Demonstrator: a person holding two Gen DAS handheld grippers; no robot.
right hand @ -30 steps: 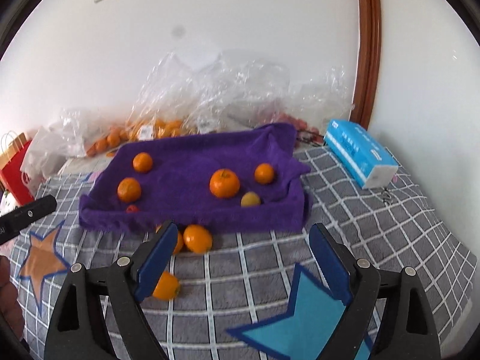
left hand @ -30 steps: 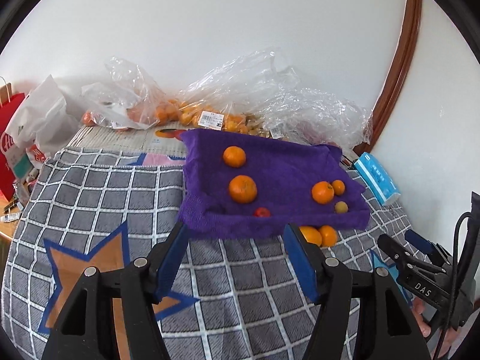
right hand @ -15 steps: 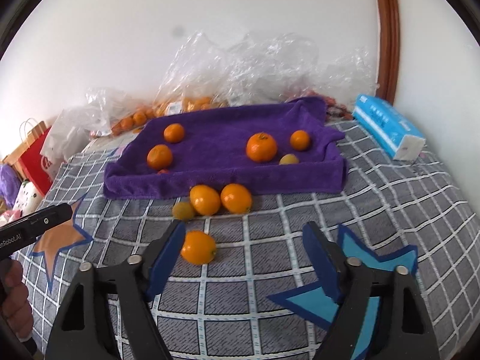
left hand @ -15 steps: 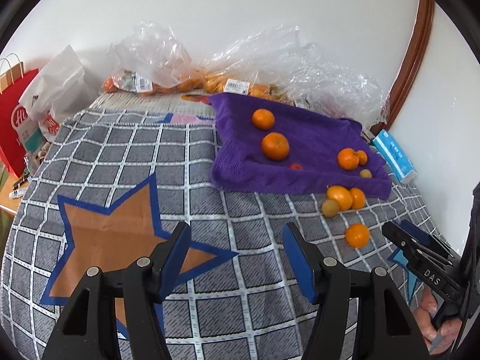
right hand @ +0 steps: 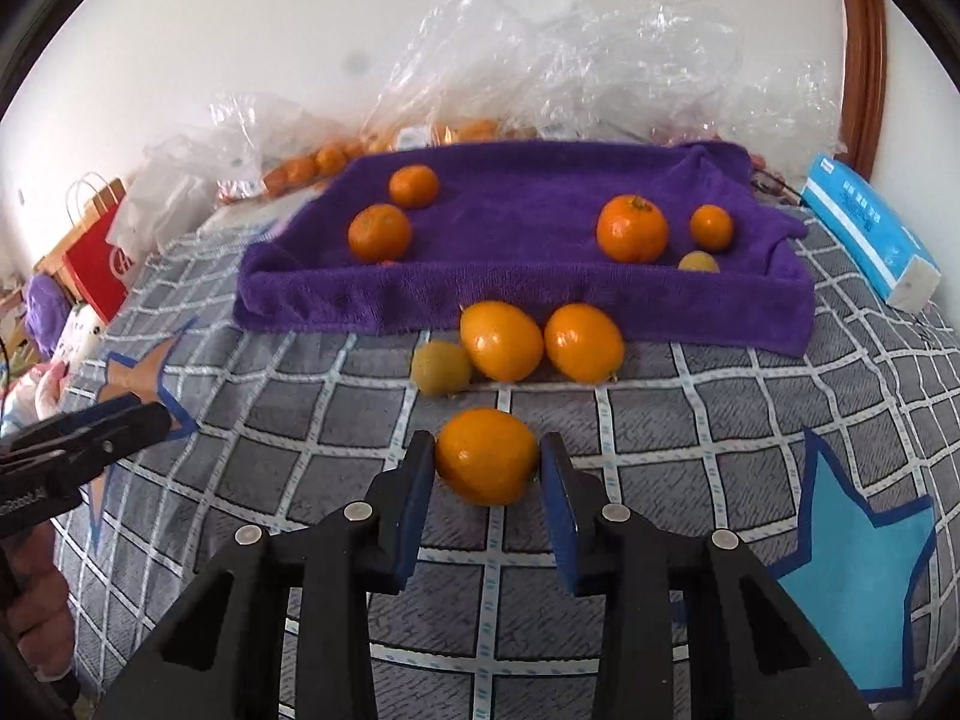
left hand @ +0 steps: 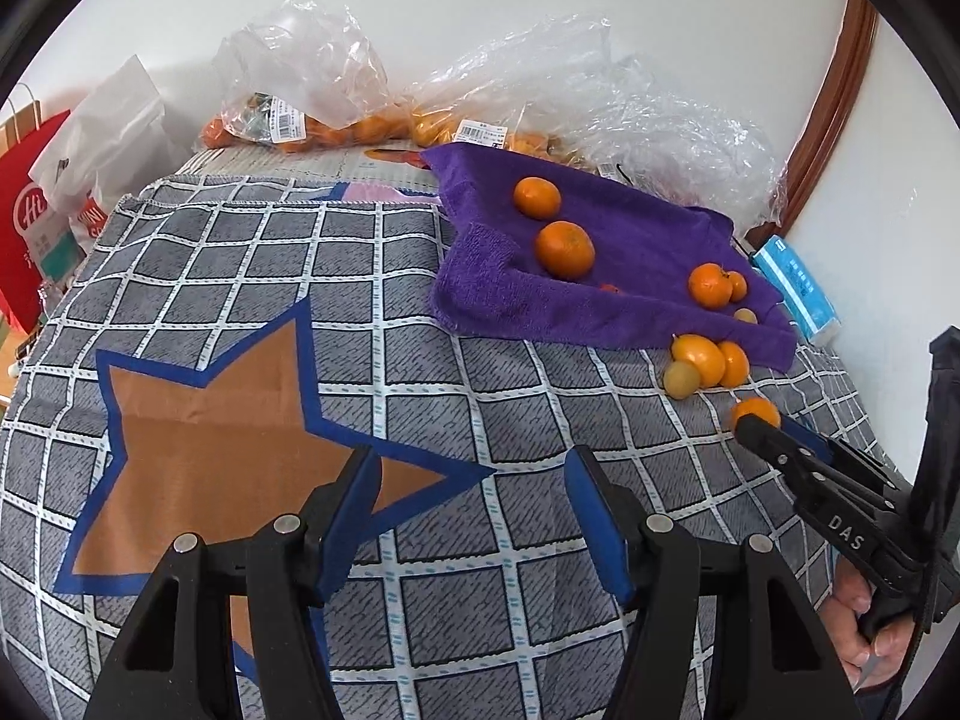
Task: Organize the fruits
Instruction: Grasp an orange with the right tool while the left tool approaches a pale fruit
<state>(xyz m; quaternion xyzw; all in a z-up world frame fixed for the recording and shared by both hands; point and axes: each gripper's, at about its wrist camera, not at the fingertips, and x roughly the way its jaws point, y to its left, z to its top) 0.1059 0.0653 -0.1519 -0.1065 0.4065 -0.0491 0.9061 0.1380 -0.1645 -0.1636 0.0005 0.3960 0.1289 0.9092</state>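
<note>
Covering most of both views, the checked bedspread (right hand: 690,420) carries a purple towel (right hand: 528,294) across the upper middle, apparently the collecting spot, since several oranges already sit on it. Three loose fruits lie just below its front edge. Lower centre, the right gripper (right hand: 487,462) has just been closing, its jaws now against a stray orange (right hand: 486,456). The left gripper (left hand: 474,480) hangs half-open and empty, probably waiting.
</note>
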